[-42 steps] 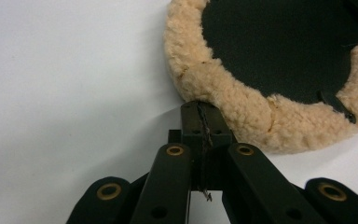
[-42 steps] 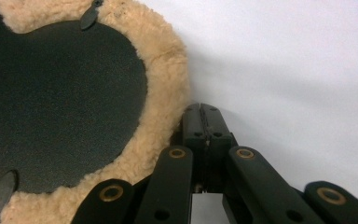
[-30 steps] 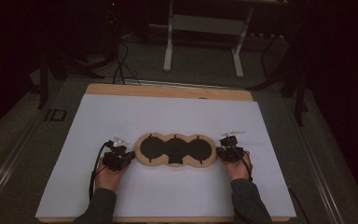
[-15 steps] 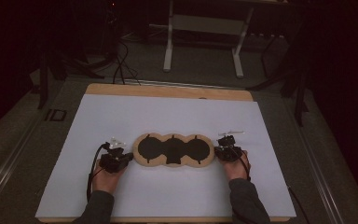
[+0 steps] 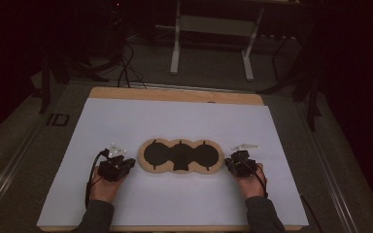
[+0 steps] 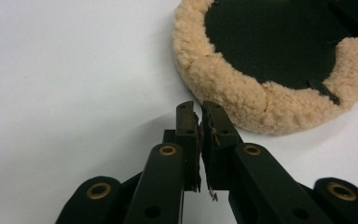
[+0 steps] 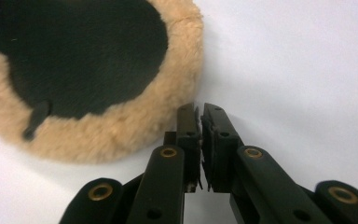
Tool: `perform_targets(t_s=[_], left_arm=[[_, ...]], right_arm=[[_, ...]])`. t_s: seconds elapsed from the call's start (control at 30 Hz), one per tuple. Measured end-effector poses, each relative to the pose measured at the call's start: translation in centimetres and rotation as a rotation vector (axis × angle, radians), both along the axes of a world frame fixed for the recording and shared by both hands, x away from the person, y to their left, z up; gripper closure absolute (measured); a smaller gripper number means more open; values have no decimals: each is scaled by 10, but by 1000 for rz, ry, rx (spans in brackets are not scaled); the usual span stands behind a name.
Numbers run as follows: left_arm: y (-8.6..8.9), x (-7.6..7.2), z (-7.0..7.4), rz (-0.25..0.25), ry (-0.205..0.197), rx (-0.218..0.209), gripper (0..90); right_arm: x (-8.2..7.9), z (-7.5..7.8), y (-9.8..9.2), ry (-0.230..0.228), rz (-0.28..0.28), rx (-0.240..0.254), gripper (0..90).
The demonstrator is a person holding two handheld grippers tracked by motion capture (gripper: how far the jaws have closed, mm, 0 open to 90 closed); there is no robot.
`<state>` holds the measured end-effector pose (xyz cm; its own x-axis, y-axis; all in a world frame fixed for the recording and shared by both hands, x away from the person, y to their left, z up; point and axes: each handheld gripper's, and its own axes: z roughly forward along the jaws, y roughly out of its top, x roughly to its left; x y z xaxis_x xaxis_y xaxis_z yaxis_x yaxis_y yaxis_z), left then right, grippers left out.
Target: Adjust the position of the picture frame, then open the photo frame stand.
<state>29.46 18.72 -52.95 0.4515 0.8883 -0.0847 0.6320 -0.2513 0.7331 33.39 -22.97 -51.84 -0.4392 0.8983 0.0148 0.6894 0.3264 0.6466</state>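
A three-lobed pad [image 5: 181, 156] with a tan fleece rim and black inner face lies flat on the white sheet [image 5: 175, 121]. My left gripper [image 5: 130, 163] rests just off its left end, jaws shut with nothing between them. In the left gripper view the shut gripper [image 6: 199, 108] points past the fleece rim [image 6: 233, 98], close to it without touching. My right gripper [image 5: 229, 162] sits at the pad's right end, also shut and empty. In the right gripper view the gripper [image 7: 199, 108] sits right beside the fleece [image 7: 121, 130].
The white sheet covers a wooden table whose bare edge [image 5: 175, 94] shows at the back. Beyond it stand a metal stand [image 5: 211, 29] and cables on a dark floor. A person's hands hold both grippers near the front edge.
Both grippers have drawn back slightly toward the person, away from the pad's two ends. The pad has stayed in place.
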Motion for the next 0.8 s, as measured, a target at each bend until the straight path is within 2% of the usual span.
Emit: perform_targets(t_s=[0.03, 0.2, 0.27, 0.33, 0.5, 0.57, 0.63, 0.8], left_arm=[[3, -3, 2, 6, -29, 2, 863], [11, -5, 5, 18, -50, -4, 853], [16, -7, 6, 25, -63, -4, 840], [18, -8, 7, 22, -74, -15, 816], [19, -13, 12, -23, -105, -62, 761], [18, -13, 13, -29, -108, -66, 734], [12, -15, 16, -64, -126, -75, 703], [-1, -19, 22, -125, -146, -82, 653]], right_arm=[[-2, 1, -1, -4, 2, 3, 844], [-14, 3, -4, -28, 25, 17, 807], [-24, 3, -5, -42, 59, 3, 766], [-32, 4, -9, -57, 70, 12, 739], [-42, 2, -21, -60, 58, 63, 654], [-43, 1, -22, -60, 50, 67, 628], [-43, 1, -24, -68, 38, 85, 598], [-44, 0, -22, -75, 47, 88, 582]])
